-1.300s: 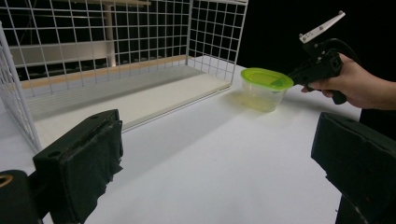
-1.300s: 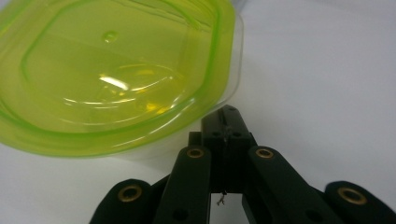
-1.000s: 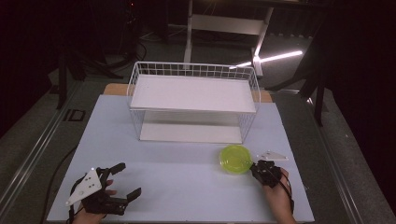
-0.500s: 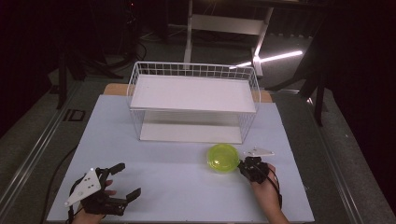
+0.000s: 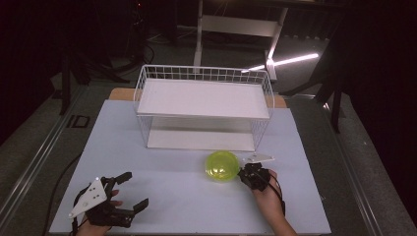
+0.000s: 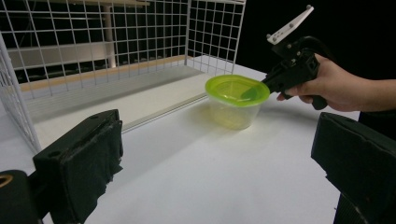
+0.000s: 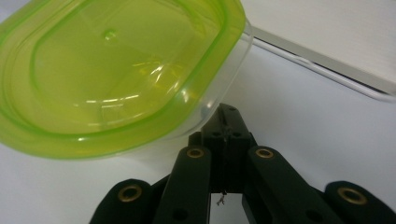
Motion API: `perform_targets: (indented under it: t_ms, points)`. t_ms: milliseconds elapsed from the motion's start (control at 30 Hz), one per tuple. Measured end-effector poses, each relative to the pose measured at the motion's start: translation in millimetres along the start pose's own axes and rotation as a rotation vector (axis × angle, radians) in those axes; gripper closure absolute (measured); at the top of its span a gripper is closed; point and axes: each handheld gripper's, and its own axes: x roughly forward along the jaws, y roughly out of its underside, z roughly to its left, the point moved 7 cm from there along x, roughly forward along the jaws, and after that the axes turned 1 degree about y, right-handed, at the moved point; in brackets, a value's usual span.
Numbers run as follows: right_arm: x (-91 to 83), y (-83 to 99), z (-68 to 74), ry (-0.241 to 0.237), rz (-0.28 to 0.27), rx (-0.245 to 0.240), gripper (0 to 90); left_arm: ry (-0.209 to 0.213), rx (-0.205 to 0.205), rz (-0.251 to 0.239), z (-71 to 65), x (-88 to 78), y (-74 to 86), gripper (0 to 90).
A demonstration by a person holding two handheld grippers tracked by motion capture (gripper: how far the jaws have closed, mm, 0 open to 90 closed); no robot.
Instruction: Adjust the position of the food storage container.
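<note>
My right gripper (image 5: 244, 173) clenched, jaws pressed together, tips at lip of lidded green container (image 5: 222, 165); pinching rim or only touching, cannot tell. Container centre-right of high view, just before wire rack (image 5: 203, 105). Step looks like shifting it; next: confirm hold. Left gripper (image 5: 129, 191) released, lower left, well apart.

bare table (image 5: 177, 167) lies open between the two hands. the wire rack (image 5: 204, 105) blocks the far middle, and the green-lidded container (image 5: 222, 165) sits just before it.
</note>
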Motion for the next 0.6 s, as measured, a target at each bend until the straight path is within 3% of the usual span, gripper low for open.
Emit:
perform_targets:
  t_ms: [267,367,600]
  points:
    - [9.6,-8.9,29.7,-0.057,0.007,-0.037,90.0,0.002,0.005,0.001,-0.2,-0.6,-0.3,3.2]
    - [9.5,-9.5,31.1,-0.049,0.006,-0.06,90.0,0.0,0.002,0.002,0.1,-0.7,-0.1,3.2]
    - [1.6,-6.1,24.1,-0.05,-0.003,-0.017,90.0,-0.001,0.004,0.001,0.1,-0.5,-0.2,3.2]
